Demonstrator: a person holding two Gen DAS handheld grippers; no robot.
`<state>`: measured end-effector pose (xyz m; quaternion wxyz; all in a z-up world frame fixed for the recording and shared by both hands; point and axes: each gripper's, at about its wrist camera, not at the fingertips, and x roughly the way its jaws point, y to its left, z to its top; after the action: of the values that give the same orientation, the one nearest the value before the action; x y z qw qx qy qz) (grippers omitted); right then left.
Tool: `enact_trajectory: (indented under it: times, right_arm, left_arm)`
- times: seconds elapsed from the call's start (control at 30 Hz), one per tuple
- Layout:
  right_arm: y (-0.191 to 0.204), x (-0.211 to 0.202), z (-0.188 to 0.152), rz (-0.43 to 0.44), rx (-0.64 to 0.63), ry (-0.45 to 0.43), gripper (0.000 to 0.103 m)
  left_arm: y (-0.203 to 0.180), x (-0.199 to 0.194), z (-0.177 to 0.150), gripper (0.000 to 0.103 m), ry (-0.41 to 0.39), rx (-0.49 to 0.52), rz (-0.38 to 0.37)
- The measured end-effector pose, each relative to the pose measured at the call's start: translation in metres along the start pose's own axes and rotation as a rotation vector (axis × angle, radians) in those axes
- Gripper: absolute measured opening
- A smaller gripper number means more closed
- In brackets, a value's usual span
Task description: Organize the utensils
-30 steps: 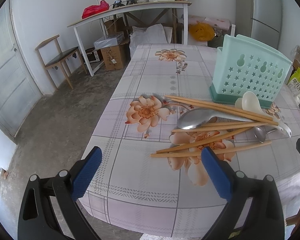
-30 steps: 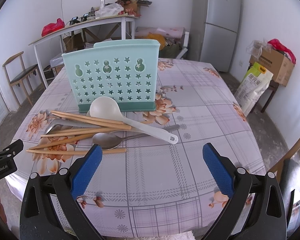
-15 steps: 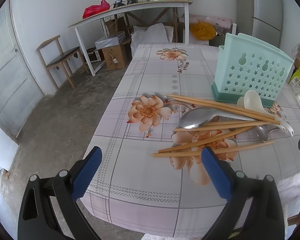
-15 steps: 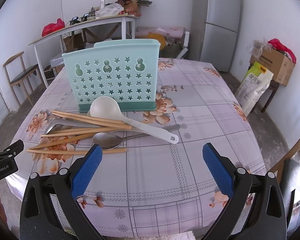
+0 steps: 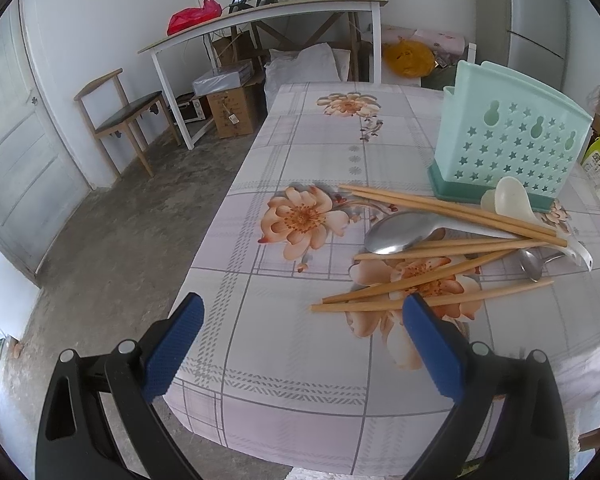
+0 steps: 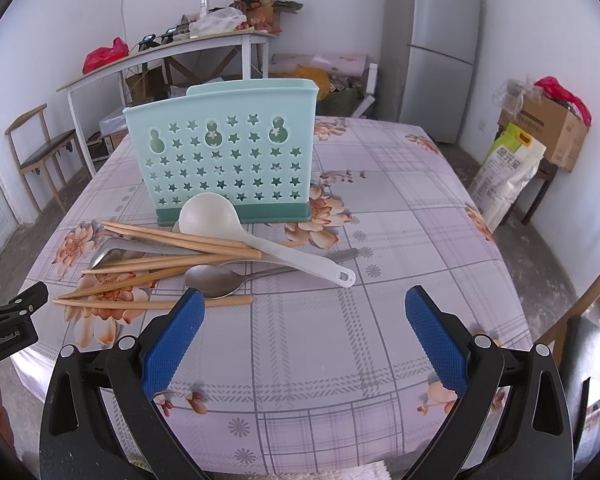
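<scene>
A: How are the fingers of the left gripper (image 5: pixel 302 330)?

B: Spread wide, with nothing between them; the blue pads have a fine grid texture. The right gripper (image 6: pixel 304 322) is also wide open and empty. Both hover above the near edge of the surface (image 6: pixel 400 216).

A: What does only the right view show?

B: The full white plastic ladle (image 6: pixel 236 228) with a hole in its handle, and the small steel spoon (image 6: pixel 220 280). The left view shows better the large steel spoon (image 5: pixel 400 234).

A: And the utensils?

B: The wooden chopsticks (image 6: pixel 152 264) lie crossed in a pile with the spoons, just before the mint plastic holder (image 6: pixel 228 160) with star-shaped holes.
</scene>
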<state>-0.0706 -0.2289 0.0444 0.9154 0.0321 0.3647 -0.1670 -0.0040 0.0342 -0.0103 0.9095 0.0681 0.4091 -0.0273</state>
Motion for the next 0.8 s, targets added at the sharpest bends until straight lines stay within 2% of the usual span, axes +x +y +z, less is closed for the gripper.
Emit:
enact_trajectory:
  times: [0.23, 0.33, 0.47, 0.63, 0.73, 0.8]
  right_arm:
    - [-0.001, -0.001, 0.000, -0.011, 0.002, -0.005, 0.096]
    - [-0.002, 0.000, 0.000, -0.018, 0.000, -0.016, 0.096]
    - [-0.002, 0.000, 0.000, -0.018, -0.008, -0.031, 0.096]
    - [0.002, 0.001, -0.002, 0.040, -0.027, -0.058, 0.096]
    - [0.009, 0.003, -0.002, 0.052, -0.052, -0.061, 0.096]
    - [0.012, 0.005, -0.003, 0.065, -0.062, -0.057, 0.096]
  left_arm:
    - [0.009, 0.000, -0.001, 0.097, -0.025, 0.027, -0.047]
    - [0.015, 0.001, 0.002, 0.097, -0.014, 0.039, -0.136]
    - [0.028, -0.001, 0.004, 0.097, -0.014, -0.006, -0.276]
    - [0.038, -0.002, 0.009, 0.097, -0.026, -0.083, -0.425]
    - [0.033, 0.001, 0.013, 0.097, -0.037, -0.095, -0.447]
    - [0.020, 0.002, 0.014, 0.097, -0.060, -0.061, -0.442]
